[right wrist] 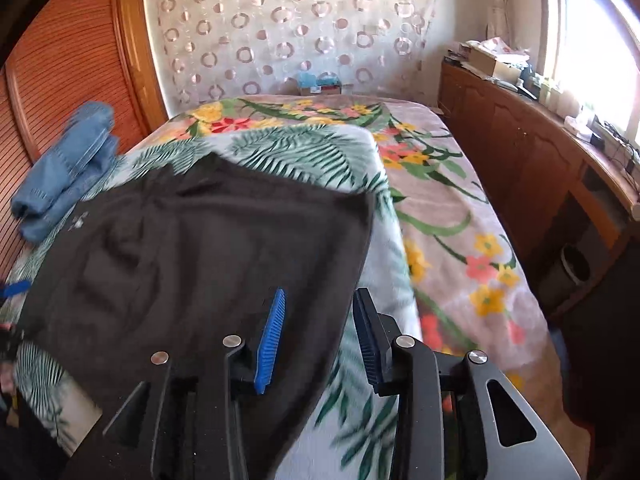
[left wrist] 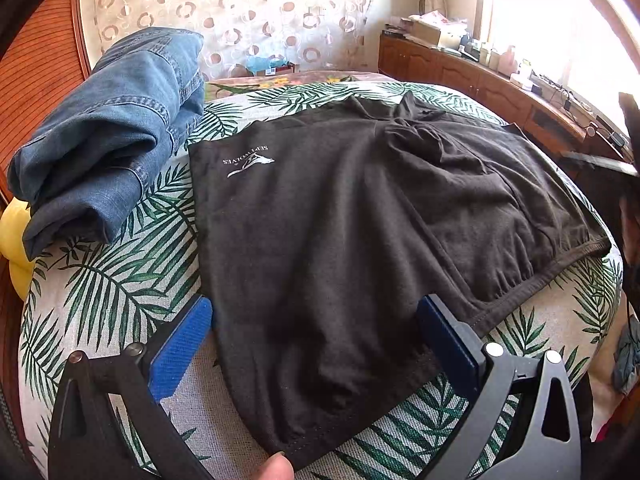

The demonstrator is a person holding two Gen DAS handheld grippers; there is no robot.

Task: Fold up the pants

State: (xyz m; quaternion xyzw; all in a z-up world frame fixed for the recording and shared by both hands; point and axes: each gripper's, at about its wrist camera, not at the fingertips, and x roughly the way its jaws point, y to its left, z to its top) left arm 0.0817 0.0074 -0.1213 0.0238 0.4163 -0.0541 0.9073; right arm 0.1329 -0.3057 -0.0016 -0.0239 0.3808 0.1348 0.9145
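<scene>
Nearest the left gripper [left wrist: 316,340], a fingertip [left wrist: 276,468] is showing at the bottom edge, just below the hem of the black knit pants [left wrist: 340,208]. The left jaws are standing wide apart and released, one blue pad on each side of the folded near end of the pants; the fabric is lying between them, with the pads pressing on nothing. Beyond the jaws, the pants are spreading flat over the palm-leaf printed bed cover [left wrist: 104,288], their white logo print [left wrist: 250,162] sitting ahead and to the left, and their gathered waistband [left wrist: 560,258] lying off to the right. Farther left of the jaws, a folded pair of blue denim jeans [left wrist: 108,136] is resting on the same cover. Far ahead, a sheer curtain with ring pattern [left wrist: 240,12] is hanging on the wall, and a brown wooden cabinet [left wrist: 480,76] is running along the right under a bright window.

The right gripper [right wrist: 318,336] is hovering above the right edge of the pants [right wrist: 192,264], its jaws partly parted and gripping nothing; the edge of the black fabric is passing below the gap, with the leaf cover [right wrist: 304,148] beside it. This view is blurred. Right of the jaws, a floral blanket [right wrist: 452,220] is covering the bed. The jeans [right wrist: 68,168] are lying far to the left.
</scene>
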